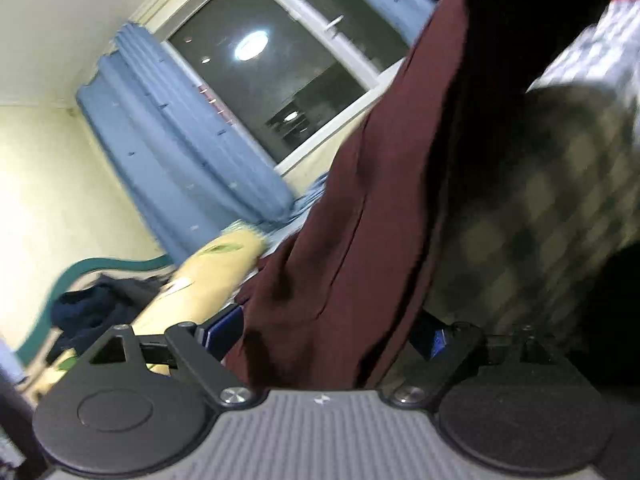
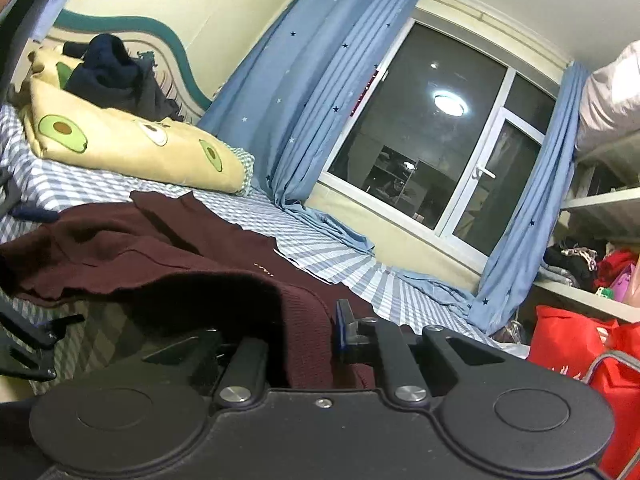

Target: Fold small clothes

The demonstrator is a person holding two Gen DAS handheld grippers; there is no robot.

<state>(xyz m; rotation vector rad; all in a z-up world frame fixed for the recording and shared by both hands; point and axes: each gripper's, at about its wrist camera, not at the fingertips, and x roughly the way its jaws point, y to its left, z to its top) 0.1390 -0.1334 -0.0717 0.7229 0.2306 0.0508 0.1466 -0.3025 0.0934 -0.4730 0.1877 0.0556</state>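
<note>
A maroon knit garment (image 2: 132, 248) lies partly spread on the blue checked bed sheet (image 2: 312, 240). My right gripper (image 2: 304, 340) is shut on a ribbed edge of it, low above the bed. In the left wrist view the same maroon garment (image 1: 360, 208) hangs stretched upward from my left gripper (image 1: 324, 336), which is shut on its edge. The left fingertips are hidden by cloth. The left gripper's black frame (image 2: 28, 328) shows at the left edge of the right wrist view.
An avocado-print pillow (image 2: 132, 148) and dark clothes (image 2: 116, 76) lie at the headboard. Blue curtains (image 2: 320, 92) and a window (image 2: 432, 136) stand behind the bed. A red bag (image 2: 572, 344) and shelves with clothes (image 2: 580, 264) stand at the right.
</note>
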